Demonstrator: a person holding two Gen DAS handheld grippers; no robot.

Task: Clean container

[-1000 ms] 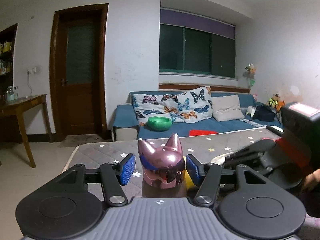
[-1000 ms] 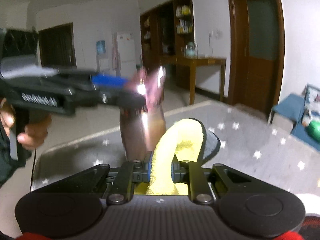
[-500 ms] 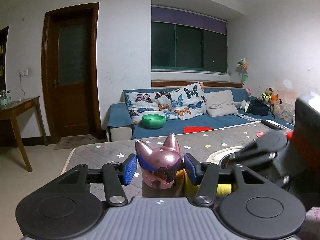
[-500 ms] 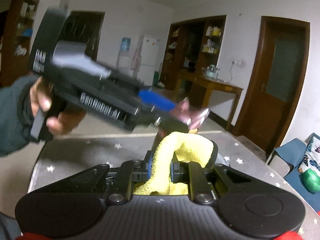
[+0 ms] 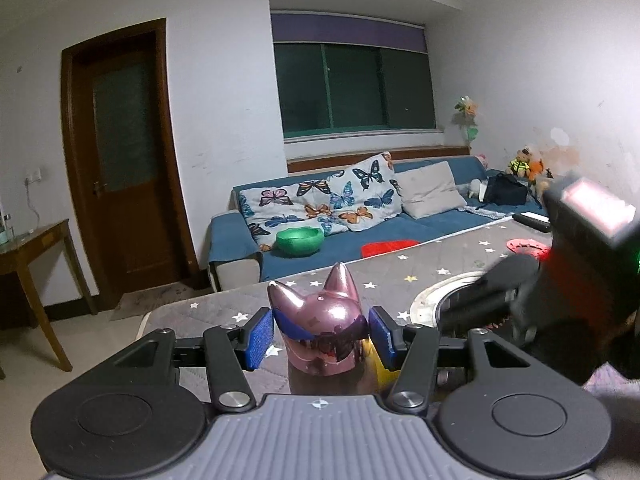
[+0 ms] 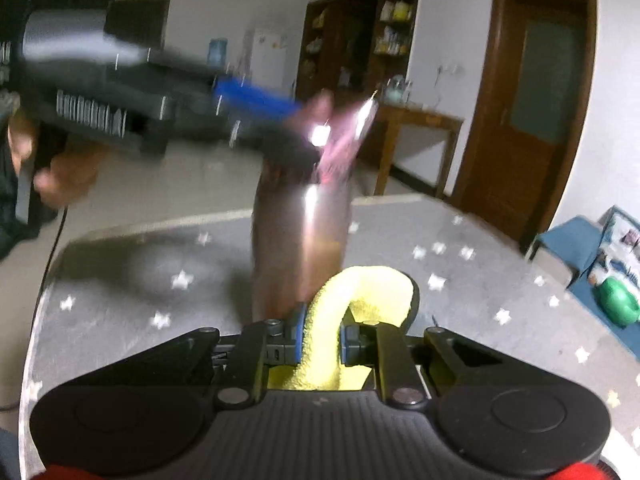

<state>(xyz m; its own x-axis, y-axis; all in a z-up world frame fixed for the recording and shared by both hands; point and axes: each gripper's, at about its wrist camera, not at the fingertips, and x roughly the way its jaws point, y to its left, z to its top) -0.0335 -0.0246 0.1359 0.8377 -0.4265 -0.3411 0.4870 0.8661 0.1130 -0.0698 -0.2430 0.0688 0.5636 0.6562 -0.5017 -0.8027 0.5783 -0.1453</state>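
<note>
A pink metal bottle with a cat-eared lid (image 5: 320, 332) stands on the grey star-print table (image 5: 420, 272). My left gripper (image 5: 320, 334) is shut on the lid, its blue pads on both sides. In the right wrist view the bottle body (image 6: 300, 240) is blurred, with my left gripper at its lid (image 6: 332, 136). My right gripper (image 6: 320, 340) is shut on a folded yellow cloth (image 6: 352, 300), which sits against the lower right side of the bottle. A bit of the cloth shows in the left wrist view (image 5: 378, 364).
A round white-rimmed opening (image 5: 444, 300) lies in the table to the right of the bottle. A red item (image 5: 528, 246) lies at the far right. A blue sofa (image 5: 360, 232) with a green bowl (image 5: 300, 240) stands beyond the table. A wooden side table (image 6: 416, 136) stands by the door.
My right gripper with the cloth has dropped from near the lid to low on the bottle's side. My left gripper has kept its hold on the lid, turning slightly.
</note>
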